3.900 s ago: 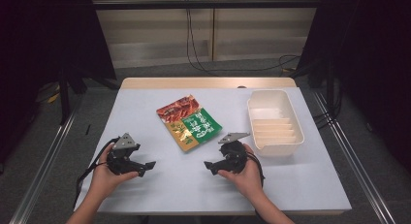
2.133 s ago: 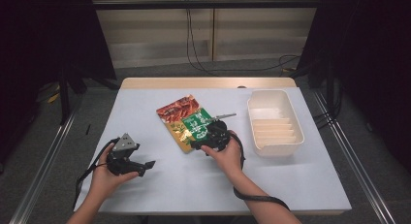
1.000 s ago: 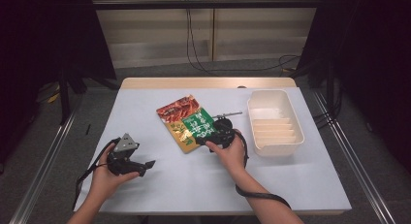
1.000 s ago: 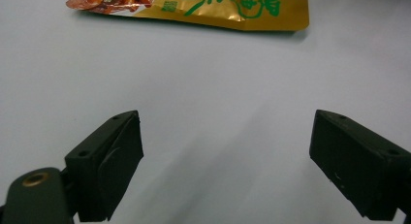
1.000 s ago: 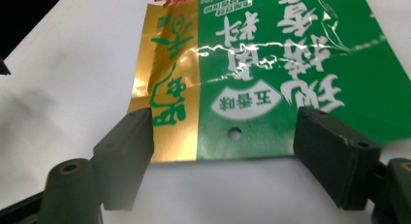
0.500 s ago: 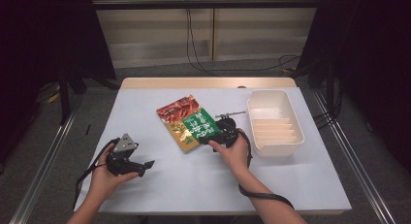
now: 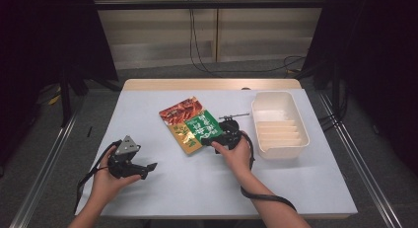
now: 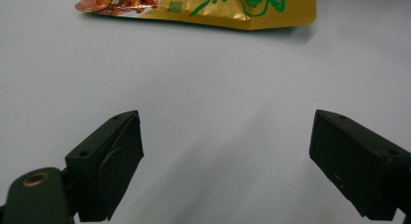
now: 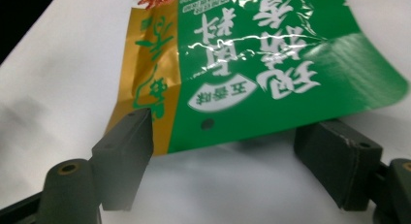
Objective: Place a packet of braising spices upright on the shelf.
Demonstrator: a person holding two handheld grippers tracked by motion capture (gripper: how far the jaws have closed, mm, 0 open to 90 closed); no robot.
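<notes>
I noted the green glossy foil snack packet crinkled and threw highlights. The gold-and-red foil packet looked shiny too. The white matt table cover was smooth; a pale wooden table edge showed. The cream plastic ribbed tray looked smooth, semi-matt. The black matt plastic gripper pads looked faintly scuffed.

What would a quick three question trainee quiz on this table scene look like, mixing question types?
1. True or false: the right gripper has its jaws at the edge of the green packet.
2. Which sits on top: the green packet or the red and gold packet?
3. The white tray lies to which side of the packets in the high view: A left, B right?

Key
1. True; the right gripper view shows the jaws open around the packet's edge.
2. The green packet.
3. B.
</notes>
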